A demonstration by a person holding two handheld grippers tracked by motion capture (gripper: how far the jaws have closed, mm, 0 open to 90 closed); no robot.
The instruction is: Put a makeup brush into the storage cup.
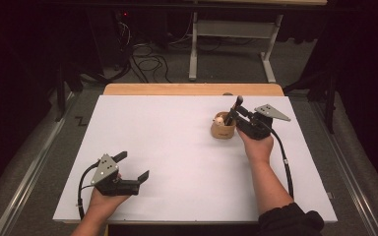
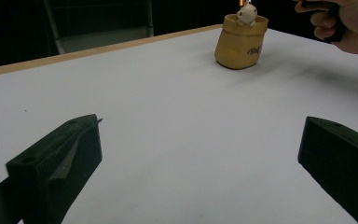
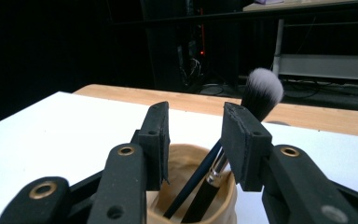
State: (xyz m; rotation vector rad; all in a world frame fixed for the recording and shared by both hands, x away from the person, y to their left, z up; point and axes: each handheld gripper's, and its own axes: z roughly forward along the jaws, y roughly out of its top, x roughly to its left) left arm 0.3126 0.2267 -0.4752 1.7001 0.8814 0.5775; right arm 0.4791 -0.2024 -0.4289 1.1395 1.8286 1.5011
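Observation:
A tan pot (image 1: 223,129) stands on the white sheet at the right rear. In it lean a black makeup brush with a white-tipped head (image 3: 262,91), a thin dark blue handle (image 3: 193,184) and a small white round item (image 2: 247,14). My right gripper (image 3: 196,135) hovers open just above the pot's (image 3: 182,163) mouth, and the brush handle rises between its jaws, close to the right one. From above, that right gripper (image 1: 236,110) sits at the pot's right side. My left gripper (image 1: 134,165) rests open and holds nothing at the front left, with the pot (image 2: 240,44) far ahead of it.
The white sheet (image 1: 177,147) covers most of a wooden table, whose far edge (image 1: 192,89) shows. Beyond it are floor cables (image 1: 150,61) and a grey table frame (image 1: 226,44). The hand holding the right gripper (image 2: 345,23) is near the pot.

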